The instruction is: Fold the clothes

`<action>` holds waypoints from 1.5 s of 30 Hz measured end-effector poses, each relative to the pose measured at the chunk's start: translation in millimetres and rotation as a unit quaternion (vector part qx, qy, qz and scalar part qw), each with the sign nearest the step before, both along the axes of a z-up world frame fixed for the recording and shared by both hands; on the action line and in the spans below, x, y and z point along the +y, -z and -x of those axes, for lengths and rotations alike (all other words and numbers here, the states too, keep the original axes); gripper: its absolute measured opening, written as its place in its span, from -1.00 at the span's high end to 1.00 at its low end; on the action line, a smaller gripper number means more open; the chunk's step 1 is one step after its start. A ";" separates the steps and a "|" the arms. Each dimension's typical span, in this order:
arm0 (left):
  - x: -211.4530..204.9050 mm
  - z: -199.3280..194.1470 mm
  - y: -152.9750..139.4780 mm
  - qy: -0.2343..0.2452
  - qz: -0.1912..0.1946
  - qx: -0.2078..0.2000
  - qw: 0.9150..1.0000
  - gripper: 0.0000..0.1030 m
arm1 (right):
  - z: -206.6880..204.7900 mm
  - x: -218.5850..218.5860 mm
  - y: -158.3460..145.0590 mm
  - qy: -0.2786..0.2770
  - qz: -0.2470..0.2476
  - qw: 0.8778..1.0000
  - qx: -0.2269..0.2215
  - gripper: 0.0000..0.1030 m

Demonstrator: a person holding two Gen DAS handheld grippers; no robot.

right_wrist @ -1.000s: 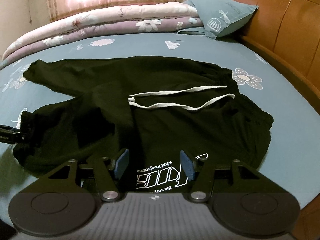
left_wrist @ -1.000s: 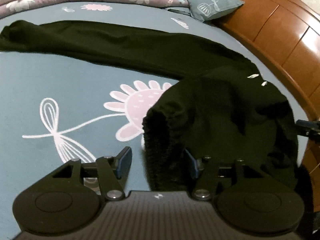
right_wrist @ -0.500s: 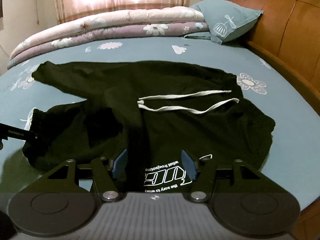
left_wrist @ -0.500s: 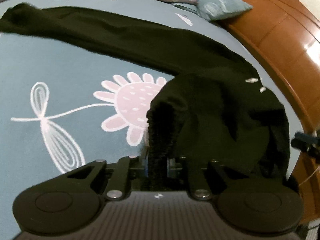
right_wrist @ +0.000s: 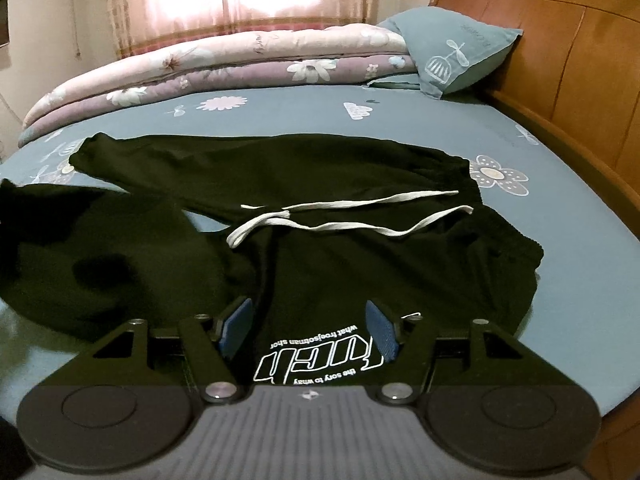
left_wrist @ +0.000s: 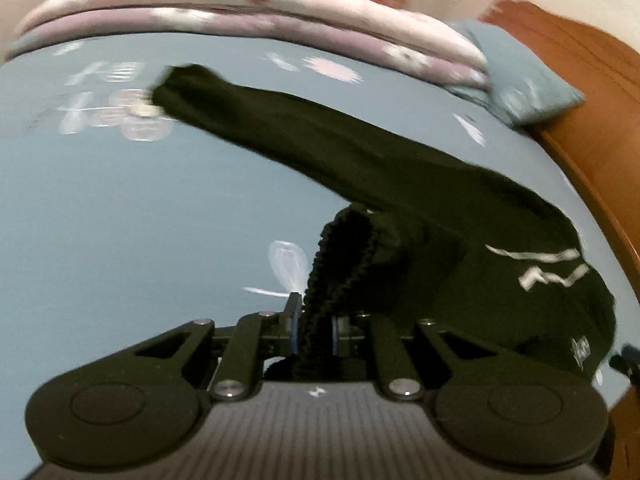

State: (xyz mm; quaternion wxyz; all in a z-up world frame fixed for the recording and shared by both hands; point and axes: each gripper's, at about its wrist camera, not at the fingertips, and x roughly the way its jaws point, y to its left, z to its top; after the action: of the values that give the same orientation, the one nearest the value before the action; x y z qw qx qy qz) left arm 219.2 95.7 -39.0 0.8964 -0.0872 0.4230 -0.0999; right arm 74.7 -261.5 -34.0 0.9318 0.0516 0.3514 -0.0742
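A pair of black sweatpants (right_wrist: 320, 208) lies spread across a blue floral bedsheet (right_wrist: 560, 240), its waistband toward the right near the wooden headboard (right_wrist: 560, 60) and its two white drawstrings (right_wrist: 340, 216) trailing left over the fabric. The far leg stretches flat to the left; the near leg is lifted and bunched. The left gripper (left_wrist: 314, 328) is clamped on the ribbed cuff (left_wrist: 340, 264) of that near leg, its fingers pressed together around the gathered elastic, holding it above the sheet. The right gripper (right_wrist: 310, 328) hovers over the near hip, where white lettering (right_wrist: 320, 356) is printed, its blue-padded fingers (right_wrist: 236, 322) spread apart and gripping nothing. A folded floral quilt (right_wrist: 220, 68) and a blue pillow (right_wrist: 452, 52) sit along the far edge.
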 end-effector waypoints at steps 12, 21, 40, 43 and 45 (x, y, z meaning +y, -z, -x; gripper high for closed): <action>100.3 4.1 9.1 -0.139 -0.007 0.034 0.990 0.78 | -3.1 7.2 0.1 -0.005 0.004 1.000 0.007 -0.34; 127.1 23.9 14.4 -0.177 -0.015 0.063 0.982 0.78 | -4.0 5.3 1.5 0.005 0.006 1.000 0.012 -0.37; 174.1 47.8 25.4 -0.245 -0.018 0.100 0.964 0.68 | -6.0 2.0 12.0 0.009 -0.003 1.000 0.028 -0.42; 176.8 51.8 33.5 -0.242 -0.021 0.116 0.963 0.62 | -6.0 0.1 12.1 0.014 -0.001 0.999 0.030 -0.42; 179.5 57.0 35.5 -0.243 -0.021 0.119 0.962 0.50 | -7.3 0.4 13.0 0.014 -0.002 0.999 0.032 -0.42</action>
State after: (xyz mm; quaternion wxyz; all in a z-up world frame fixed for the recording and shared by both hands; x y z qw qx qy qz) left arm 162.1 275.2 -74.5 0.8386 -0.1795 0.4946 0.1411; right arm 82.0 -261.1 -47.0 0.9189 0.0559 0.3804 -0.0880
